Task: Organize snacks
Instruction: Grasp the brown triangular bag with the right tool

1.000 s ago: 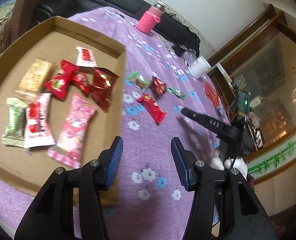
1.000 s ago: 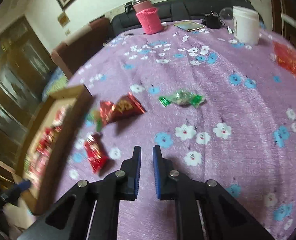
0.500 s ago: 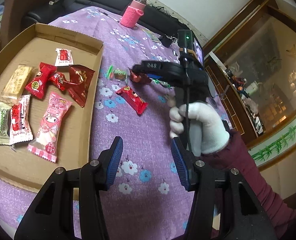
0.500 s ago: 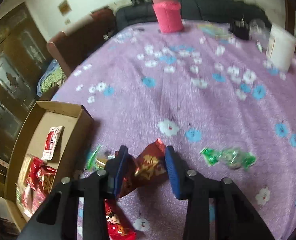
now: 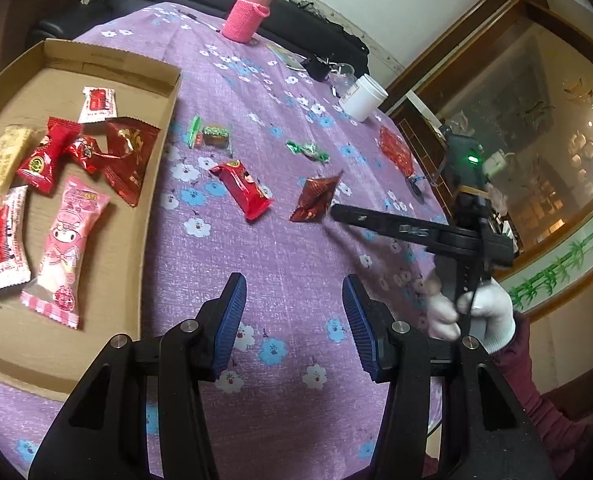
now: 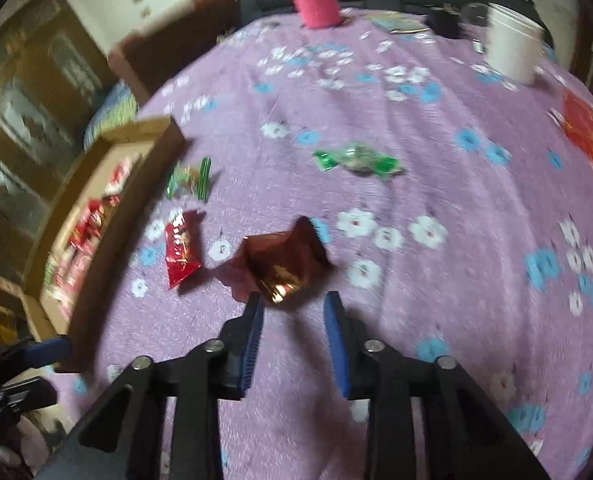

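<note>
My left gripper (image 5: 294,320) hangs open and empty over the purple flowered cloth, right of a cardboard box (image 5: 108,54) that holds several wrapped snacks. The jaws of my right gripper (image 6: 294,312) are opening. A dark red foil packet (image 6: 284,260) sits just ahead of its fingertips, its near corner between them with no pad pressing on it. In the left wrist view that packet (image 5: 316,200) is at the tip of the right gripper (image 5: 336,212). Loose on the cloth lie a red packet (image 5: 242,188), a green candy (image 5: 308,150) and a green-wrapped sweet (image 5: 212,136).
A pink-sleeved bottle (image 5: 248,16) and a white cup (image 5: 362,98) stand at the table's far side, with a flat red packet (image 5: 396,152) near the right edge. A white-gloved hand (image 5: 484,312) holds the right gripper. A black sofa lies behind the table.
The right gripper reached in beside the green-wrapped sweet, closed around the dark red packet and pulled back to the right. Its jaws now stand wider. The left gripper kept its opening.
</note>
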`<action>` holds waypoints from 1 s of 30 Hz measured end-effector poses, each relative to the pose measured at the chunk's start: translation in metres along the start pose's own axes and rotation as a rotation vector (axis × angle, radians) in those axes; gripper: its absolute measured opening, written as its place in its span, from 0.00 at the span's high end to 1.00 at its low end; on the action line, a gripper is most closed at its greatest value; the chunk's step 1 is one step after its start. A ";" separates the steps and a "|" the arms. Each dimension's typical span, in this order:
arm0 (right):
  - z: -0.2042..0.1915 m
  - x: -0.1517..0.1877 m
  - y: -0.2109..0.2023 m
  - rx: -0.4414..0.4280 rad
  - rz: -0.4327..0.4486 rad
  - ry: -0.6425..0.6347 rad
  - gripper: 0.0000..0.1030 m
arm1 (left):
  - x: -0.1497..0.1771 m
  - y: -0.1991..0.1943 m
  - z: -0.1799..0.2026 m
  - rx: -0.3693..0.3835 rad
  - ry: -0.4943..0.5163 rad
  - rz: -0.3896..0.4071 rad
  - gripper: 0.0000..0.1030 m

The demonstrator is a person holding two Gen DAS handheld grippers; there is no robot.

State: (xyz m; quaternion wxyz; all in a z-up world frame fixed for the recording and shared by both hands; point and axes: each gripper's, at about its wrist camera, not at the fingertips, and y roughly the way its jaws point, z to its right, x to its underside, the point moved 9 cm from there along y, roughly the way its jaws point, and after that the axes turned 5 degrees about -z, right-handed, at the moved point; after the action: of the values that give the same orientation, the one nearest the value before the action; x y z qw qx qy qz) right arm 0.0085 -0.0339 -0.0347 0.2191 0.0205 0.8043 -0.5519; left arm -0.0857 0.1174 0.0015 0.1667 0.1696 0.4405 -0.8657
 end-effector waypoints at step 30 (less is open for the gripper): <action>0.005 -0.044 0.030 0.028 0.133 0.180 0.57 | -0.011 0.005 -0.006 -0.077 0.000 -0.004 0.51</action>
State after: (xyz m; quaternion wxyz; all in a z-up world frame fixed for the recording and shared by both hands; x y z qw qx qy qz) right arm 0.0584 -0.0170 -0.0460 0.1819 0.1262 0.8097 -0.5435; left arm -0.0732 0.1210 0.0001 0.1715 0.1621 0.4737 -0.8485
